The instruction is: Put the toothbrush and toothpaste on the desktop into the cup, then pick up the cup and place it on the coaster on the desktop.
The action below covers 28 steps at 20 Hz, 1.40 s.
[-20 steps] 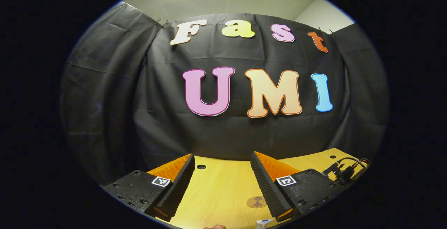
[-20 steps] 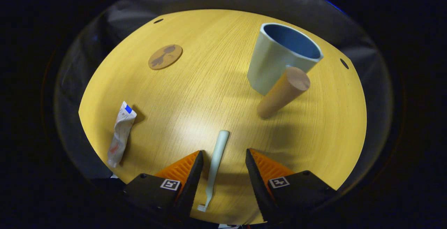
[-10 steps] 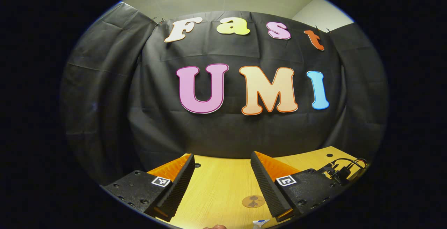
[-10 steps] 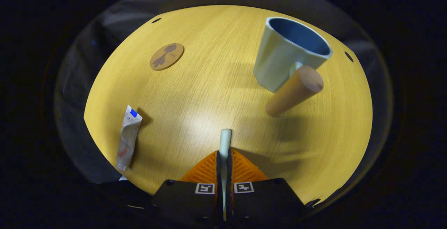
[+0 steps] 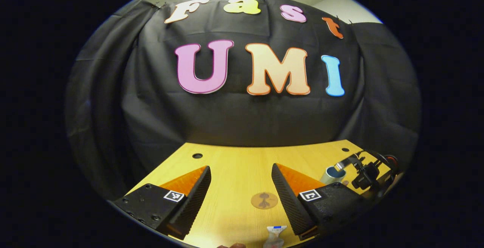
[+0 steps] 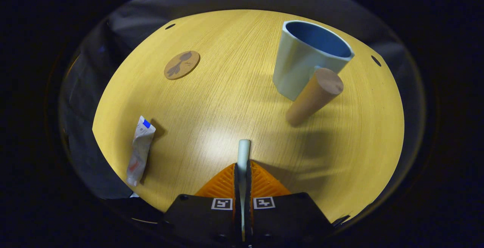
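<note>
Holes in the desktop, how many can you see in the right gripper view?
2. One hole sits at the desktop's far left edge beyond the coaster; the other hole lies right of the cup. More may be hidden.

Wooden table (image 6: 227,100) with small holes near its far edge; brown wooden cylinder (image 6: 314,96) standing upright on it; black cloth wall (image 5: 242,123) behind.

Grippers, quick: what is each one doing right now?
Left gripper: open, holding nothing.
Right gripper: closed on the toothbrush.
</note>
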Each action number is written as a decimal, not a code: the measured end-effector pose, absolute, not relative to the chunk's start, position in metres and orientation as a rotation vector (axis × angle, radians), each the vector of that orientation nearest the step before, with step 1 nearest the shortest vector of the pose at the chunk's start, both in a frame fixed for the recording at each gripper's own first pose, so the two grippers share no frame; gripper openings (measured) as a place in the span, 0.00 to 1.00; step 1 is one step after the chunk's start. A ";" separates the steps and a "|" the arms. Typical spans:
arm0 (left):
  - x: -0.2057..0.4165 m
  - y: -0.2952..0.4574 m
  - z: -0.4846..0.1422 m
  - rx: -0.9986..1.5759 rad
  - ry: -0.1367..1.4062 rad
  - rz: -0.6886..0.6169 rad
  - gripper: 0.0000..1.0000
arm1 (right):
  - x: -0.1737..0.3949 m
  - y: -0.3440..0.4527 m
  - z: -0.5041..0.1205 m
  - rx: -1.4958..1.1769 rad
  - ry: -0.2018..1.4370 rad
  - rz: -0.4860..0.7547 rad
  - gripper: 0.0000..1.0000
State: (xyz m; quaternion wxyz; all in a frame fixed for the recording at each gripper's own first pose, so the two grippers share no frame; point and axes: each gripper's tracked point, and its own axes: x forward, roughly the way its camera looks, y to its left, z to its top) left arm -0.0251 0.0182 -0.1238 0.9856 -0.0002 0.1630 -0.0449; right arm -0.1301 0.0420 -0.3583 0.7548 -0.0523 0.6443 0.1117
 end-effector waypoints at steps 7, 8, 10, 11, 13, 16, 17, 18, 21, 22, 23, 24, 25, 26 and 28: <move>-0.049 -0.008 -0.187 0.004 0.523 -0.185 0.94 | -0.129 0.043 -0.359 -0.107 1.388 0.248 0.06; -0.054 -0.012 -0.198 0.009 0.559 -0.201 0.94 | -0.130 0.043 -0.359 -0.108 1.385 0.250 0.06; -0.064 -0.020 -0.215 0.019 0.622 -0.239 0.95 | -0.129 0.043 -0.359 -0.106 1.382 0.249 0.06; -0.070 -0.025 -0.226 0.026 0.657 -0.258 0.95 | -0.129 0.043 -0.358 -0.104 1.379 0.249 0.06; -0.080 -0.028 -0.240 0.043 0.710 -0.276 0.95 | -0.129 0.044 -0.358 -0.101 1.373 0.253 0.06; -0.092 -0.033 -0.262 0.075 0.779 -0.288 0.95 | -0.128 0.044 -0.358 -0.106 1.368 0.255 0.06; -0.096 -0.034 -0.267 0.082 0.800 -0.291 0.95 | -0.128 0.043 -0.358 -0.108 1.366 0.257 0.06; -0.099 -0.034 -0.272 0.085 0.818 -0.295 0.95 | -0.128 0.043 -0.357 -0.108 1.364 0.257 0.06; -0.108 -0.035 -0.287 0.105 0.871 -0.304 0.95 | -0.128 0.044 -0.358 -0.102 1.362 0.256 0.06; -0.114 -0.035 -0.295 0.116 0.897 -0.308 0.95 | -0.128 0.044 -0.358 -0.101 1.361 0.257 0.06; -0.117 -0.035 -0.300 0.121 0.914 -0.313 0.95 | -0.128 0.044 -0.358 -0.101 1.359 0.257 0.06; -0.119 -0.035 -0.303 0.123 0.929 -0.319 0.95 | -0.128 0.043 -0.358 -0.101 1.358 0.258 0.06; -0.121 -0.036 -0.307 0.127 0.946 -0.321 0.95 | -0.127 0.043 -0.358 -0.100 1.357 0.258 0.06; -0.124 -0.036 -0.313 0.133 0.961 -0.322 0.95 | -0.127 0.043 -0.358 -0.098 1.356 0.258 0.06; -0.127 -0.034 -0.321 0.146 0.993 -0.319 0.96 | -0.127 0.043 -0.357 -0.095 1.355 0.259 0.06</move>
